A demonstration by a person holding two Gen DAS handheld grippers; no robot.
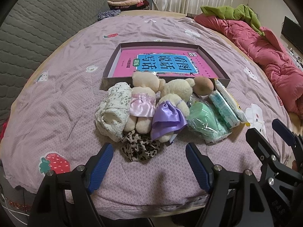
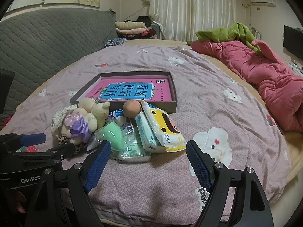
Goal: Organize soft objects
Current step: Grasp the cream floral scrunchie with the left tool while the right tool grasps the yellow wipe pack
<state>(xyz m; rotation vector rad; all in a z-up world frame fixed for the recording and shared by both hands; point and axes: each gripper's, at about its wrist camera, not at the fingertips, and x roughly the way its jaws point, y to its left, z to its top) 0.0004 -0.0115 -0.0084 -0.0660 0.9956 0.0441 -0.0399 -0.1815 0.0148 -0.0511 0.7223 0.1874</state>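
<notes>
Left gripper (image 1: 149, 162) wide open, empty, above leopard cloth (image 1: 139, 147), right gripper (image 2: 148, 162) wide open, empty, near tissue packs (image 2: 151, 132)

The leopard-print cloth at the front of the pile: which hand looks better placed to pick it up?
Probably the left. The left gripper is open, and the leopard-print cloth lies just ahead between its fingers. The right gripper faces the green packet instead.

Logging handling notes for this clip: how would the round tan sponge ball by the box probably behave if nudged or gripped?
The tan sponge ball looks rounded and leans against the box, so a nudge would probably roll it. Its matte, sponge-like surface suggests it is light and would squash between the fingers of the open right hand-held gripper.
</notes>
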